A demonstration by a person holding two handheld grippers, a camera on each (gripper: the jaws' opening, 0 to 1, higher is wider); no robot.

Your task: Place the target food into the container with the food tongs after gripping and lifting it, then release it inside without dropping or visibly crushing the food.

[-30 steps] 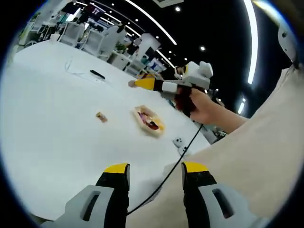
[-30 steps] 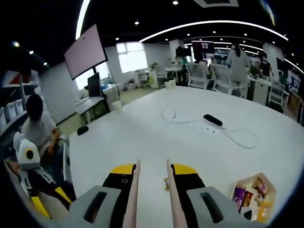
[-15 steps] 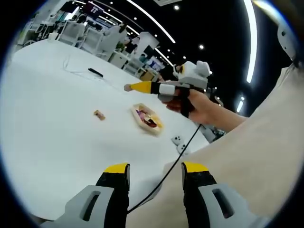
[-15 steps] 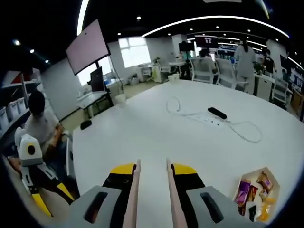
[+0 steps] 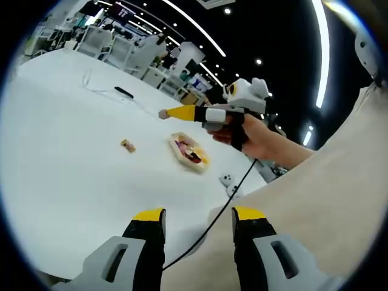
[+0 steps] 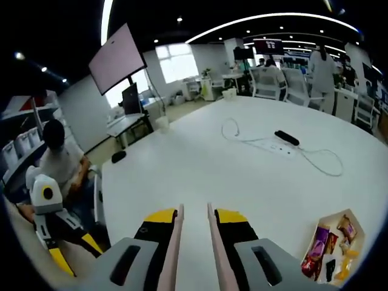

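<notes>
— Where was the snack piece point(image 5: 127, 145) from your right gripper point(image 5: 163, 113)?

— Below its tip, toward you; tongs point(image 6: 194, 242) held narrow. The tray point(image 6: 332, 251) sat right; left gripper point(image 5: 197, 219) wide, farther.

Smooth matt table point(image 5: 66, 176), probably laminate

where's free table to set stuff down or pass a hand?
Free: the wide white table between the snack tray and the far power strip with its cable; also the near stretch ahead of the left claw.
Crowded: around the tray, with a loose snack beside it and the right claw above.
</notes>
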